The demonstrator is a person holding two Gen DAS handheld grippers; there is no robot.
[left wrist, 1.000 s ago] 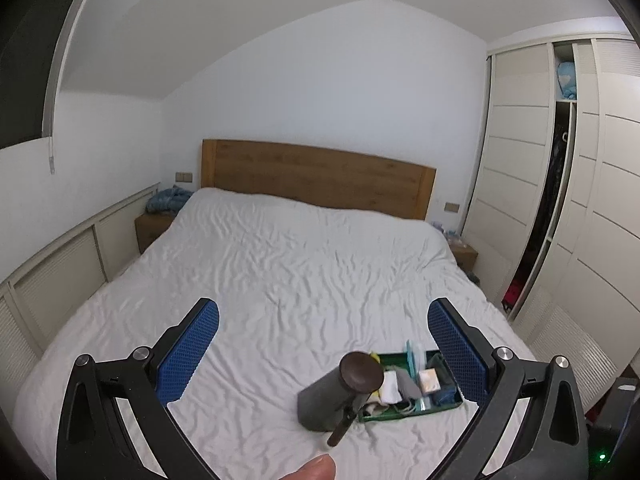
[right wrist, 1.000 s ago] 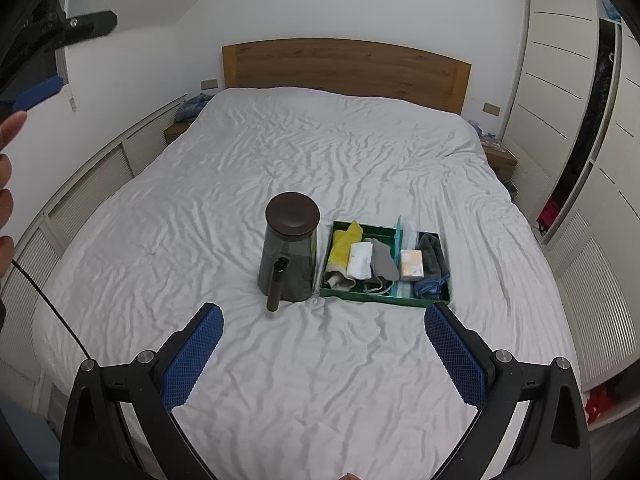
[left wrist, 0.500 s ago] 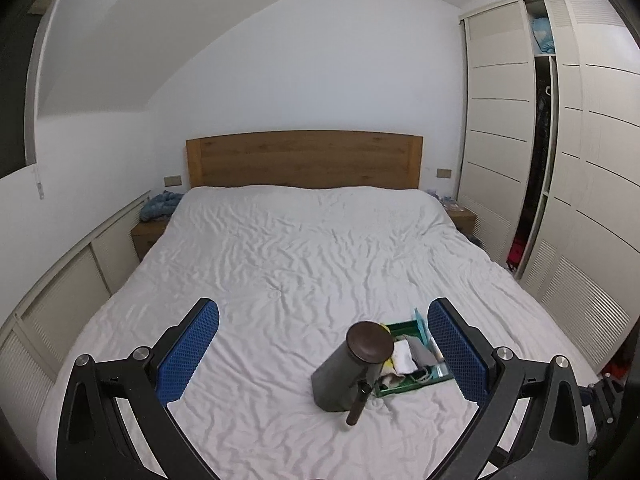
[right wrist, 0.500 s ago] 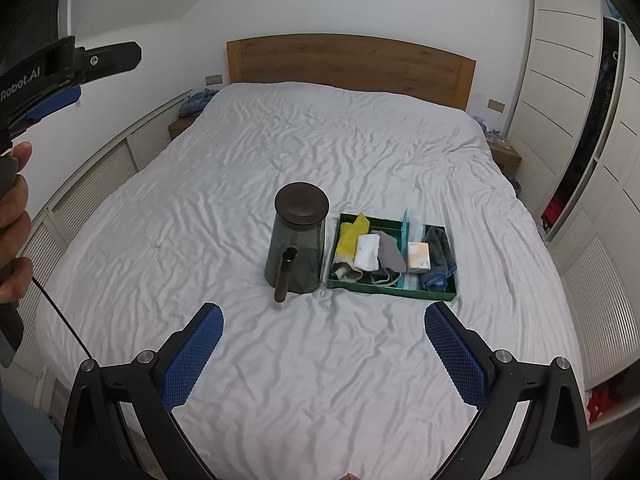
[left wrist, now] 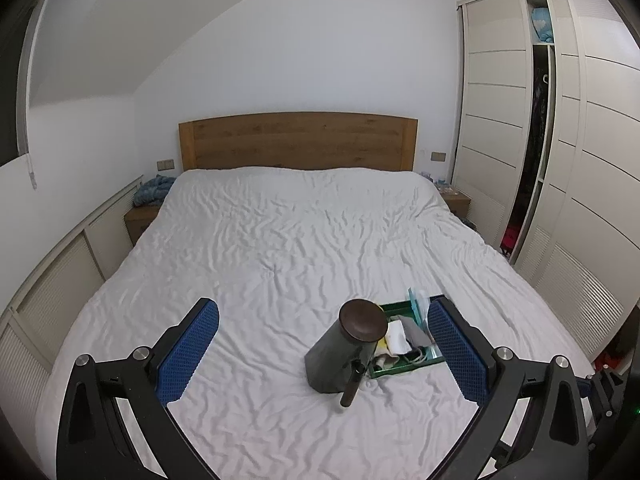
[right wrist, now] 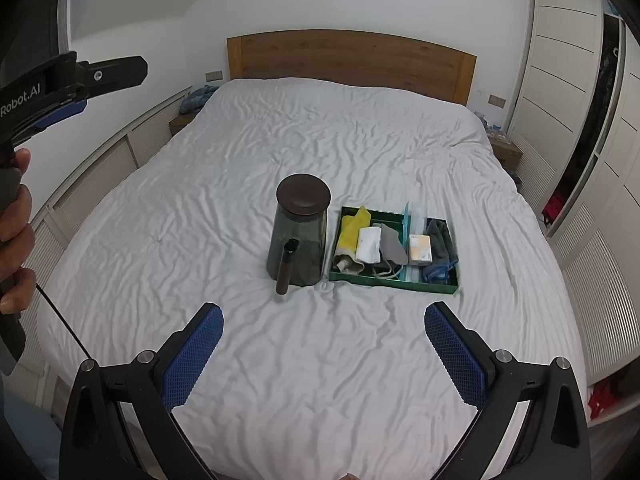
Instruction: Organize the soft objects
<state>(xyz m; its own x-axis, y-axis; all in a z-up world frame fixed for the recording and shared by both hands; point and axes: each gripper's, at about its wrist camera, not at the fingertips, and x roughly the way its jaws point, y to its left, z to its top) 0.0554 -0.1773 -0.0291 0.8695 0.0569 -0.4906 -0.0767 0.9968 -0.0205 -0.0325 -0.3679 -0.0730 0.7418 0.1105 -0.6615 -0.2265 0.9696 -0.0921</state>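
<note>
Soft items still packed in the green tray (right wrist: 394,280), near the bed's (right wrist: 320,140) foot edge.
Yellow cloth (right wrist: 352,228), white roll (right wrist: 370,244), grey and blue pieces fill it; the lidded dark jar (right wrist: 300,232) stands just beside its left wall. Since a second ago the left gripper (left wrist: 324,352) has swung level toward both, and the right gripper (right wrist: 324,352) has closed in slightly; both have fingers wide, empty. Sorting seems not yet begun.

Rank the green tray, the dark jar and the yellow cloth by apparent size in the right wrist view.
1. green tray
2. dark jar, close to the tray in area, so this pair is unsure
3. yellow cloth, clearly smallest

All sit at similar depth.
</note>
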